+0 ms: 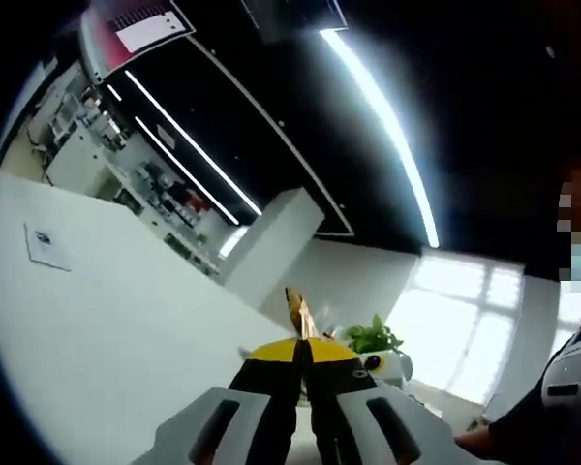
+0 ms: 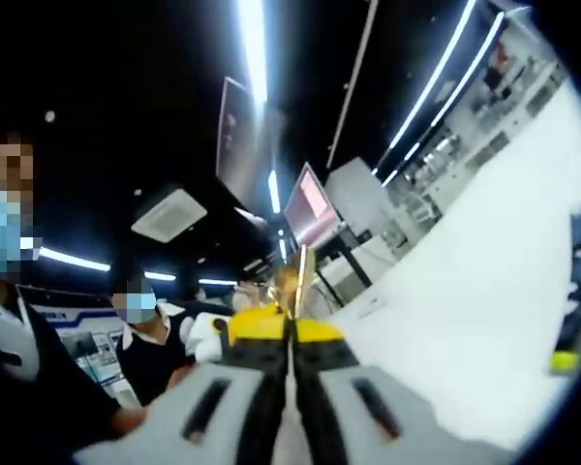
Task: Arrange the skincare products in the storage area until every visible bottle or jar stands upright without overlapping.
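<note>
The left gripper (image 1: 301, 341) rises from the bottom middle of the left gripper view. Its two jaws are pressed together, with nothing between them. Past the tips, just to the right, there is a green plant (image 1: 372, 338). A white wall (image 1: 126, 320) fills the lower left, and long ceiling lights (image 1: 382, 116) run across the dark top.

The right gripper (image 2: 292, 331) also comes up from the bottom middle of the right gripper view. Its jaws are squeezed together too, and they hold nothing. People (image 2: 150, 339) stand at the lower left. A pink screen (image 2: 310, 206) hangs just above the middle.

Both grippers point up, toward the ceiling and walls, not down at a table. I think they are raised and resting, with no work in hand. I cannot see any skincare bottles or jars, so I cannot tell where they are or how far the tidying has got.
</note>
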`<control>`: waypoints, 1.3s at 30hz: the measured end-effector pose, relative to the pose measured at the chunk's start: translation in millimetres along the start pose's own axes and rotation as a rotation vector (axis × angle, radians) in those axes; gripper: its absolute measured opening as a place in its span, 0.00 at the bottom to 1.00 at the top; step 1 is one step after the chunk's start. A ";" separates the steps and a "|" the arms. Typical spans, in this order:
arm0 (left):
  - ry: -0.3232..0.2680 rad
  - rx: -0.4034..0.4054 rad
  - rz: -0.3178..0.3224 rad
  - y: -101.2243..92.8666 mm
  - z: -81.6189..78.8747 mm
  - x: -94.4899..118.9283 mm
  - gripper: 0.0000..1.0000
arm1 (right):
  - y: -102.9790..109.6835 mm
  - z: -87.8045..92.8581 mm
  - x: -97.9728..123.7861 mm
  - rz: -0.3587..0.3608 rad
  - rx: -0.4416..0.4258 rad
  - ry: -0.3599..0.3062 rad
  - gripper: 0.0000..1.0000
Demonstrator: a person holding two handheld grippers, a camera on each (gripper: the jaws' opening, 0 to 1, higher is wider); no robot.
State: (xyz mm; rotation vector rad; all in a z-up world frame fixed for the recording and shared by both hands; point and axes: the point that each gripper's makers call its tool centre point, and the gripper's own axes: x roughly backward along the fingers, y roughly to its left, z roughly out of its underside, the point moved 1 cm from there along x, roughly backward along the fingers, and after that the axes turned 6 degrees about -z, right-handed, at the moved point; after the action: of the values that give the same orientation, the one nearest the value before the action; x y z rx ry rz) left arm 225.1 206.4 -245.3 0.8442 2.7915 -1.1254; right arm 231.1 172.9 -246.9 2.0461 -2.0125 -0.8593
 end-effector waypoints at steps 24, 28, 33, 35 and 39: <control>0.054 -0.059 0.039 -6.9 -13.8 2.3 0.00 | -9.0 -10.5 13.0 -0.005 -0.028 -0.024 0.11; 0.077 -0.071 0.055 -10.7 -12.6 4.4 0.00 | -13.2 -15.6 17.8 0.006 -0.030 -0.038 0.12; 0.119 -0.105 0.089 -17.7 -10.4 7.2 0.00 | -11.0 -22.0 24.6 0.011 -0.008 -0.048 0.12; 0.138 -0.117 0.105 -20.4 -9.9 8.5 0.00 | -10.8 -25.2 28.7 0.004 0.000 -0.057 0.13; 0.181 -0.153 0.140 -27.3 -7.6 11.4 0.00 | -8.1 -35.9 36.2 -0.008 0.042 -0.048 0.14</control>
State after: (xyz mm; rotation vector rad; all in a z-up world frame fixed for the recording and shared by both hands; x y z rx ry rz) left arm 203.4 200.5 -224.7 1.1565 2.8576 -0.8419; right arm 253.4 128.9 -231.7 2.0755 -2.0656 -0.8836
